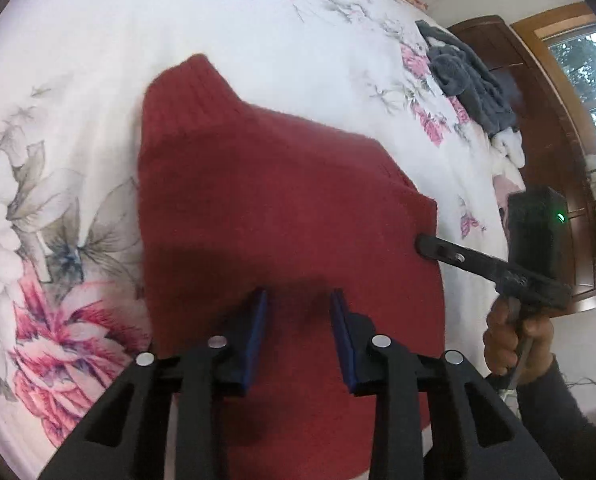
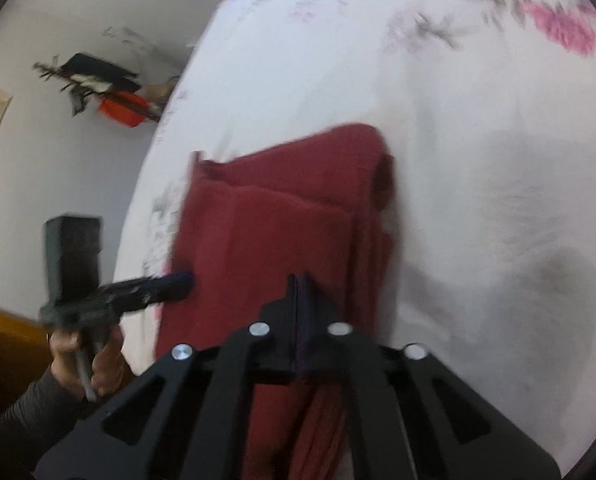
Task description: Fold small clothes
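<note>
Red knit sweater [image 1: 282, 216] lies folded on my floral bedsheet [image 1: 258, 20]; left gripper [image 1: 298, 300] spread over it, right gripper [image 2: 300, 280] closed, pinching nothing visible.

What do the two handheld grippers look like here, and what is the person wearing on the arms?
Both grippers are black plastic frames with cut-out linkage arms and round silver pivot pins. The left gripper has blue pads lining its fingers. The right gripper carries a black box with a green light on top. Each hand grips a pistol-style handle; the sleeves are dark grey.
</note>
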Tool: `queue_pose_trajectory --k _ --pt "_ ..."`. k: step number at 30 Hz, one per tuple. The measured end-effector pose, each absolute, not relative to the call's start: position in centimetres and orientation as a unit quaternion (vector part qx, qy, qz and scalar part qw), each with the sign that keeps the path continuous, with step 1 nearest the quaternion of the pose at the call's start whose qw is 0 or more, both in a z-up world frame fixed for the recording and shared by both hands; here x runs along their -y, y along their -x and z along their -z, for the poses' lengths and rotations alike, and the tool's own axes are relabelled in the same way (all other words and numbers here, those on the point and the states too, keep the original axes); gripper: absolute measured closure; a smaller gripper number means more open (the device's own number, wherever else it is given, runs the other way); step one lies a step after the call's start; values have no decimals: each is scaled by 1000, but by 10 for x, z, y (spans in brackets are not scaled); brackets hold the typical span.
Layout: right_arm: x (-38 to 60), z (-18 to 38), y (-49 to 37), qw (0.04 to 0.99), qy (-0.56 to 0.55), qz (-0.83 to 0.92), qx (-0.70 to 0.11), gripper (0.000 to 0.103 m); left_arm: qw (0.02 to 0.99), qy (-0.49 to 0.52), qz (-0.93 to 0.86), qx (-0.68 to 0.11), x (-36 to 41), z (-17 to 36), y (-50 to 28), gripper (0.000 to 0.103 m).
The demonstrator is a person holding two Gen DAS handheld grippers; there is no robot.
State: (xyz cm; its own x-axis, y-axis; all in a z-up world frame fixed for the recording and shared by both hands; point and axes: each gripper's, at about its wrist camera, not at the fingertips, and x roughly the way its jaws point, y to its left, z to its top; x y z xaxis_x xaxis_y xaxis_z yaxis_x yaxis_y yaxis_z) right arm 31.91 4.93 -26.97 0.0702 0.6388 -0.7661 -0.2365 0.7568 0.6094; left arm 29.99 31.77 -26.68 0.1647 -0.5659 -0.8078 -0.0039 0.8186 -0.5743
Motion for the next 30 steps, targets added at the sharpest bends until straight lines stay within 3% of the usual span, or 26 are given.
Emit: queue_pose_trajectory --k 2,5,10,12,16,22,27,30 --pt "-50 251 -302 712 -153 -333 -599 97 740 245 206 -592 -325 244 -288 64" --pt "-63 245 -276 694 -125 -362 -609 97 745 256 236 -569 -320 221 -266 64" --pt "-71 276 -269 683 -92 -328 -646 103 731 272 170 -602 -326 264 -247 73" --pt "-71 250 -260 692 -89 -338 -632 94 737 274 168 -594 -326 253 -243 69" --pt "-63 219 -228 698 -92 -353 -616 94 755 269 214 -558 -319 211 -207 68" --pt "-61 264 -204 687 -59 -296 -661 96 731 226 169 -621 -305 261 -186 71" --pt "-43 217 -193 714 -83 -299 -628 93 752 227 179 -592 -312 227 -159 59" --pt "-43 230 -186 708 -64 -280 -645 93 748 212 161 -608 -317 235 -143 54"
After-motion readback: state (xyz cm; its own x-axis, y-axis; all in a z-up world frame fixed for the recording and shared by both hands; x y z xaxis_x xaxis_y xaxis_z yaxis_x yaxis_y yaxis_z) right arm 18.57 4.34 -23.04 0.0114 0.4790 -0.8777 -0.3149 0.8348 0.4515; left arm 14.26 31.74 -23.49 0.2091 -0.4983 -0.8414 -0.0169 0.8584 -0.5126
